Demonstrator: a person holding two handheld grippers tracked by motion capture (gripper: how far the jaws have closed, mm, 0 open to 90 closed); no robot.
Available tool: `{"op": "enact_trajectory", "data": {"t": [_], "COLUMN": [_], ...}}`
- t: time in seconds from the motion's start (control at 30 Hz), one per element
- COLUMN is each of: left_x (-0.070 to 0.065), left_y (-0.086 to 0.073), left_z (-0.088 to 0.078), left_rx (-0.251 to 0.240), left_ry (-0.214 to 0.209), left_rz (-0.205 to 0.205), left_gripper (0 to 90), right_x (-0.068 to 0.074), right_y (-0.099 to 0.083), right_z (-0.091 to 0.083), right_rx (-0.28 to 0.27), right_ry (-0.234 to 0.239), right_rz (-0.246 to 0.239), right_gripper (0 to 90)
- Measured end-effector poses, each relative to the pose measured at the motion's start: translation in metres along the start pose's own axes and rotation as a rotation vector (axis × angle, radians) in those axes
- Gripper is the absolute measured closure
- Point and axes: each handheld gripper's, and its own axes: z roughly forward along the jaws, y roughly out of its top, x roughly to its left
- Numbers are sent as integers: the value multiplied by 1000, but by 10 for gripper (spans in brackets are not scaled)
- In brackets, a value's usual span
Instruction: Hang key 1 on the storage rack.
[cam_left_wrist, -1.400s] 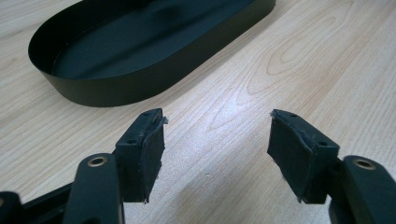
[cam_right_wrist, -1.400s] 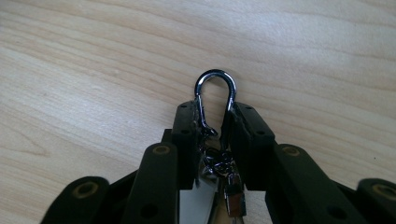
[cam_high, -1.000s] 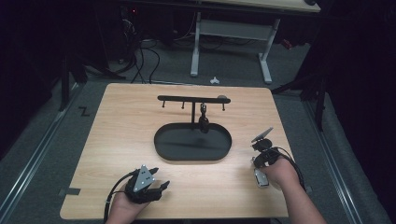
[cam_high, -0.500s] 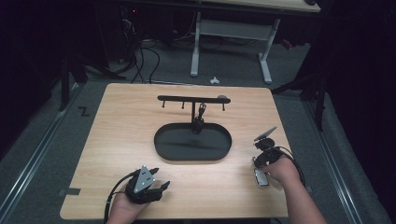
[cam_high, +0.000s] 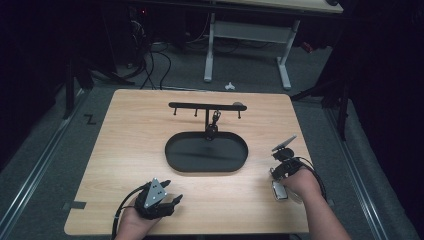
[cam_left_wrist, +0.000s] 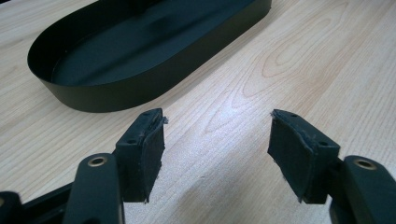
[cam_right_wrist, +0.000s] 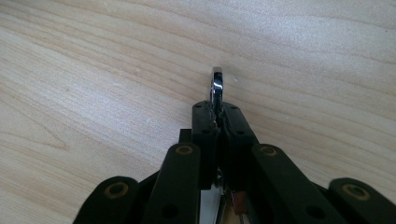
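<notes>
two black jaws of the left gripper (cam_left_wrist: 217, 154) rise from the bottom of the frame, set wide apart with bare wood between their pads (cam_left_wrist: 152, 158). a black oval tray (cam_left_wrist: 140, 88) lies in the upper left, resting on the light wooden table (cam_left_wrist: 317, 56).

Legible text, labels, brands, numbers: none that I can read on anything before me. One black Z-shaped mark (cam_high: 90, 119) on the floor beside my table (cam_high: 130, 150).
</notes>
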Motion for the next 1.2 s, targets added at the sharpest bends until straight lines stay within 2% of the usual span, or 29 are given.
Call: {"op": "enact_trajectory", "data": {"t": [0.07, 0.1, 0.17, 0.23, 0.5, 0.87, 1.03, 1.13, 1.2], "left_x": [0, 0, 1, 2, 2, 3, 3, 3, 4], "left_y": [0, 0, 0, 0, 0, 1, 2, 2, 3], "left_z": [0, -1, -1, -1, -2, -1, 1, 1, 0], "left_rx": [0, 1, -1, -3, -5, -13, -17, -17, -28], "left_ry": [3, 1, 4, 6, 5, 0, -9, -7, -5], "left_rz": [0, -1, -6, -10, -11, -15, -15, -5, -15], "left_gripper": [362, 362, 362, 362, 362, 361, 361, 360, 360], "right_x": [0, 1, 1, 2, 8, 18, 23, 28, 31], "right_y": [1, 2, 2, 1, 2, 10, 14, 16, 18], "right_z": [-1, -3, -9, -18, -62, -104, -115, -117, -116], "right_rx": [9, 8, 12, 13, -29, -99, -118, -119, -116], "right_ry": [-10, 0, 23, 13, 9, -15, -20, -28, -29], "right_rz": [-14, -12, -17, -31, -55, -81, -90, -97, -100], "right_gripper": [862, 862, 862, 862, 862, 863, 863, 863, 862]}}
